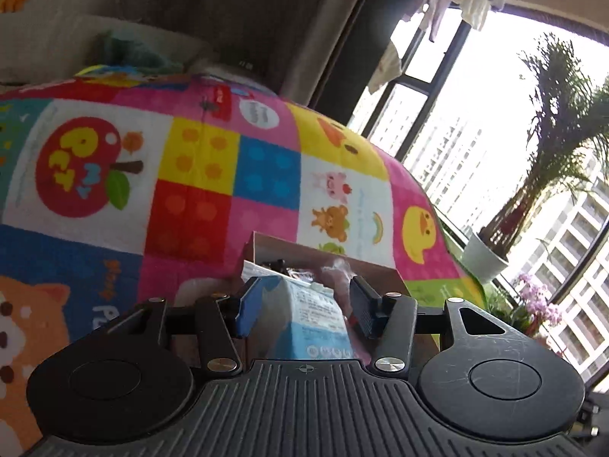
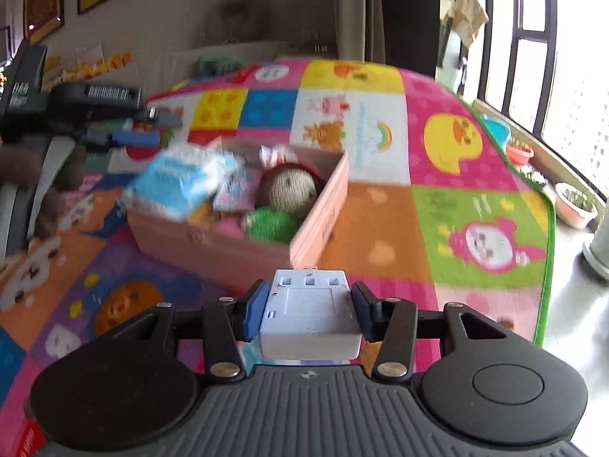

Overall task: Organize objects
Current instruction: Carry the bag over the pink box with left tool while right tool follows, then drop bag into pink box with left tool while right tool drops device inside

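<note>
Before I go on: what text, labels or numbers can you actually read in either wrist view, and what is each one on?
"MY PET": yellow letters on the red apple printed on the play mat.
Blue and white packet between the left tongs: printed lines, too small to read.
White adapter in the right tongs: no text visible.
Black box at far left: white letters, too blurred.
Cardboard box: side markings unreadable.

One cardboard box [image 2: 243, 243]; inside: one blue-white pack [image 2: 179, 182], two knitted balls, beige [image 2: 291, 188], green [image 2: 272, 224]. One white adapter [image 2: 310, 310].
</note>
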Available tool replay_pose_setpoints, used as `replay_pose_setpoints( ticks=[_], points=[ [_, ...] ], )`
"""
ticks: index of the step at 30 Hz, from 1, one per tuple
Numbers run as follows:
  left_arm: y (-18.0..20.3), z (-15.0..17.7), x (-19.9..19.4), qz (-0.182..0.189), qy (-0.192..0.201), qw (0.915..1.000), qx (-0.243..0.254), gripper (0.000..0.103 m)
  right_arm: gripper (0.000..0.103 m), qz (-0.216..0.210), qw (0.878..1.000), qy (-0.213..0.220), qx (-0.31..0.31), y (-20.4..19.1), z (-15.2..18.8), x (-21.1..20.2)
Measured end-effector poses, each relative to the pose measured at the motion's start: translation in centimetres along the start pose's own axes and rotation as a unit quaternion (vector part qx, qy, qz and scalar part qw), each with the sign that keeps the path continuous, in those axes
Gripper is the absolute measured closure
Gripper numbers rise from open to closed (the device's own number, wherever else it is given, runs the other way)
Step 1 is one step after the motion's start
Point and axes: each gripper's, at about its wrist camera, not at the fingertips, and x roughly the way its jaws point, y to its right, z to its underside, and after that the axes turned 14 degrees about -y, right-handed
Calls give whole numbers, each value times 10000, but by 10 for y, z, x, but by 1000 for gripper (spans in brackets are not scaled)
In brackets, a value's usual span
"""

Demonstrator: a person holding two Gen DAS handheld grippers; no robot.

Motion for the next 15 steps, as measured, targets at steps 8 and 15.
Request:
replay_pose_setpoints(
  ticks=[8,15],
  points=[
    [12,19,12,142,-342,9992,173,51,52,-331,9974,643,46,-26,-78,28],
    [12,9,50,263,-411,9988,58,52,44,-196,9984,368,379,0,-56,26]
  ],
)
